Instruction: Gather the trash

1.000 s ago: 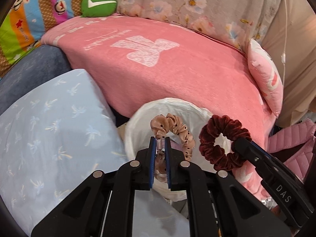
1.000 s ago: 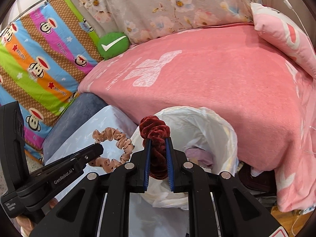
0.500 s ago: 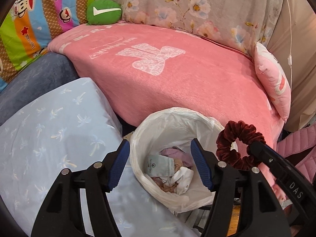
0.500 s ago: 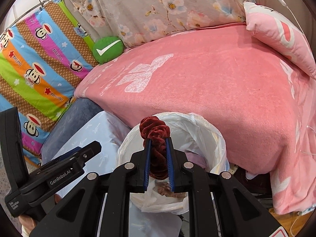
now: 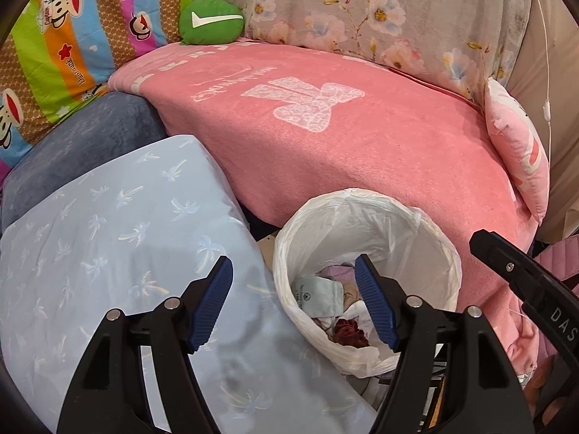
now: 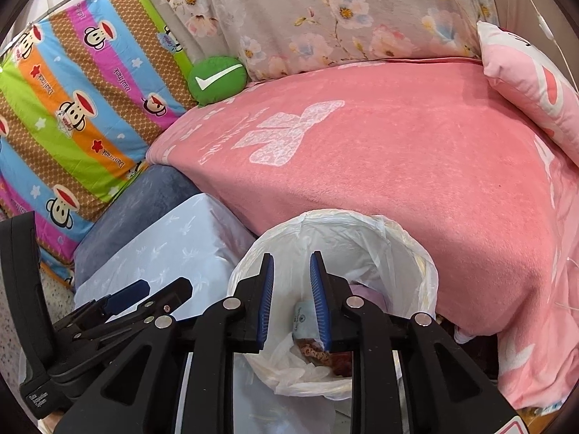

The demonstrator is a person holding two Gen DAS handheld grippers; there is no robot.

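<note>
A bin with a white liner (image 5: pixel 362 195) stands against the bed, and its liner rim (image 6: pixel 362 217) shows below my right gripper too. A dark red scrunchie (image 5: pixel 347 329) lies inside among paper and cloth scraps. The beige dotted scrunchie (image 6: pixel 315 352) lies in there beside the dark red scrunchie (image 6: pixel 342 361). My left gripper (image 5: pixel 292 267) hangs over the bin's left rim, jaws wide and still opening, nothing between them. My right gripper (image 6: pixel 292 258) is over the bin mouth, its jaws opening and empty.
A pink blanket (image 5: pixel 343 137) covers the bed behind the bin. A light blue pillow (image 5: pixel 108 238) and a grey-blue cushion (image 5: pixel 90 133) lie to the left. A green round cushion (image 5: pixel 211 21), a striped monkey quilt (image 6: pixel 72 108) and a pink pillow (image 5: pixel 521 159) line the edges.
The left gripper let go of the beige scrunchie, then the right let go of the dark red one. Both scrunchies dropped into the bin. Both sets of jaws have spread apart.
</note>
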